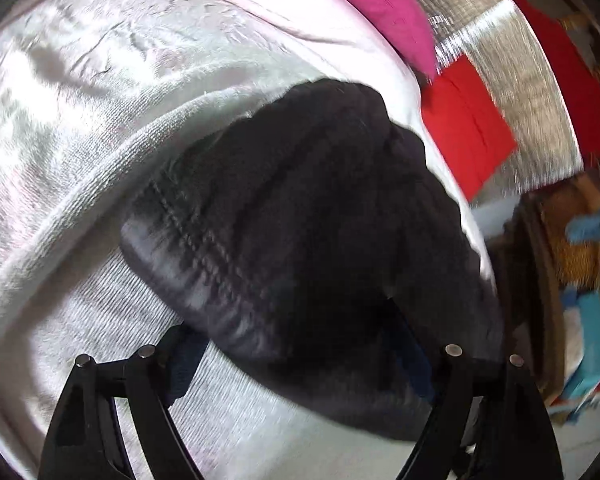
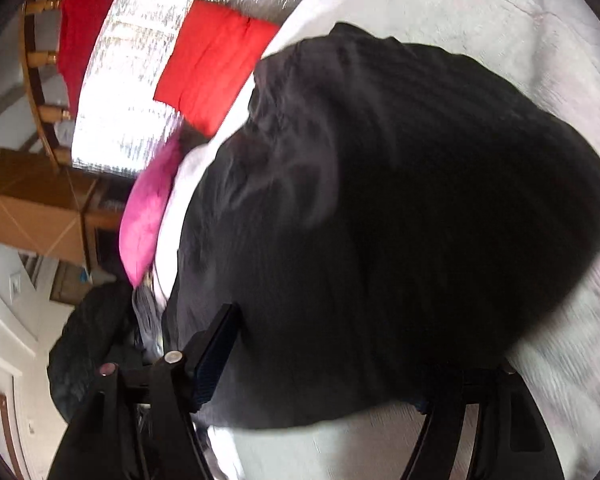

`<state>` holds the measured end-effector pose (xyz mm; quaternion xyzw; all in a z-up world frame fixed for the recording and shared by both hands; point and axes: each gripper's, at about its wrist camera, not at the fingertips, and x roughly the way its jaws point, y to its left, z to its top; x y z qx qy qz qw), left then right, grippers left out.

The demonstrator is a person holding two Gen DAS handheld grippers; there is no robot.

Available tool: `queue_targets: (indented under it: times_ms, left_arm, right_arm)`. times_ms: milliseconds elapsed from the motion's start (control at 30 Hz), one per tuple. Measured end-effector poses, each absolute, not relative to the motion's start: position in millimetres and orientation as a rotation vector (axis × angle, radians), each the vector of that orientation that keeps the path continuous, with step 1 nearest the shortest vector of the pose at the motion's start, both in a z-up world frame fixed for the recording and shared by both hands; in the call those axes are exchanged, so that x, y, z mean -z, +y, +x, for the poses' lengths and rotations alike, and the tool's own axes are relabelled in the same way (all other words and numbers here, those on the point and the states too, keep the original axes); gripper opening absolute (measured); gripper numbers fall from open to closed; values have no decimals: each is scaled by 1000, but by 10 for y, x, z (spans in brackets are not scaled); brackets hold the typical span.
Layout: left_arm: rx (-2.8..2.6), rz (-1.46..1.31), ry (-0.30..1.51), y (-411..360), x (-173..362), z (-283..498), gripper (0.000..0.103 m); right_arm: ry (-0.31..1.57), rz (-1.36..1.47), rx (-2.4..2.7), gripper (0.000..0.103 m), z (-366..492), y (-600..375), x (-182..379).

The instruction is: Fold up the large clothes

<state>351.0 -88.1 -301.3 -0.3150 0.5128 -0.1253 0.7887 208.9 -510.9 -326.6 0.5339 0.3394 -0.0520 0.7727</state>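
Note:
A black garment (image 1: 308, 208) lies bunched in a thick fold on a pale, whitish bedspread (image 1: 99, 100). In the left wrist view a stitched seam runs across its near edge. My left gripper (image 1: 295, 328) stands open and wide, with the garment's near edge between its fingers; the right finger is partly covered by cloth. In the right wrist view the same black garment (image 2: 400, 200) fills most of the frame. My right gripper (image 2: 340, 344) is open too. Its left finger's pad (image 2: 215, 356) sits beside the cloth, and its right finger is hidden under the garment's edge.
A magenta pillow (image 1: 376, 4) lies at the bedspread's far edge. Beyond it, a folded red cloth (image 1: 468, 128) rests on a shiny silver mat (image 1: 500, 40), and a red garment (image 1: 568, 64) hangs on a wooden rail. A dark clothing heap (image 2: 87, 344) sits beside the bed.

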Motion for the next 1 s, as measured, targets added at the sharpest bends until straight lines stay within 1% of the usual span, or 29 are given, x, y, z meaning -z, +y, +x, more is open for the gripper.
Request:
queue_targets:
  times_ms: [67, 100, 133, 167, 200, 233, 267, 300, 367, 400, 700, 833, 867, 900, 933, 967, 1000]
  left_arm:
    - [262, -702, 1085, -872, 3024, 3522, 85]
    - [253, -704, 1069, -865, 3023, 3511, 75]
    - [243, -692, 1052, -843, 3018, 3494, 68]
    - [242, -674, 1041, -868, 3020, 3495, 60]
    - [246, -662, 1031, -880, 3010, 3486, 52]
    - [251, -644, 1012, -895, 2983, 3463, 49]
    - [256, -622, 997, -903, 2951, 3454, 42]
    - [260, -585, 978, -930, 2897, 3416, 36]
    - [265, -532, 950, -976, 2822, 3423, 32]
    - [265, -513, 937, -974, 2778, 3380, 31]
    - [334, -476, 961, -698, 2678, 2775, 30]
    - [327, -423, 948, -601, 2745, 2413, 31]
    - [323, -413, 954, -606, 2774, 2374, 34]
    - [308, -400, 969, -607, 2830, 2358, 41]
    - [296, -398, 981, -568, 2840, 2373, 45]
    - [285, -394, 1002, -566, 2872, 2400, 51]
    - [279, -388, 1017, -554, 2875, 2417, 55]
  right_arm:
    - [687, 1184, 140, 75, 2119, -5151, 3284]
    - [667, 1186, 150, 74, 2131, -5167, 3286]
    - [656, 1181, 161, 69, 2131, -5180, 3280]
    - [650, 1164, 181, 60, 2138, -5175, 3264]
    - [652, 1143, 196, 55, 2155, -5162, 3251]
    - [653, 1106, 214, 49, 2164, -5127, 3214]
    - [646, 1085, 220, 42, 2159, -5100, 3180]
    - [641, 1030, 230, 40, 2158, -5047, 3102]
    - [631, 937, 248, 35, 2150, -4939, 2960]
    - [625, 908, 248, 35, 2124, -4897, 2896]
    - [671, 913, 162, 34, 1664, -4928, 2763]
    - [697, 879, 132, 34, 1291, -4809, 2801]
    - [708, 878, 132, 35, 1224, -4776, 2860]
    - [731, 895, 133, 35, 1183, -4785, 2948]
    - [749, 921, 128, 39, 1203, -4822, 3017]
    - [765, 967, 118, 48, 1216, -4879, 3094]
    - [777, 996, 119, 57, 1252, -4883, 3124]
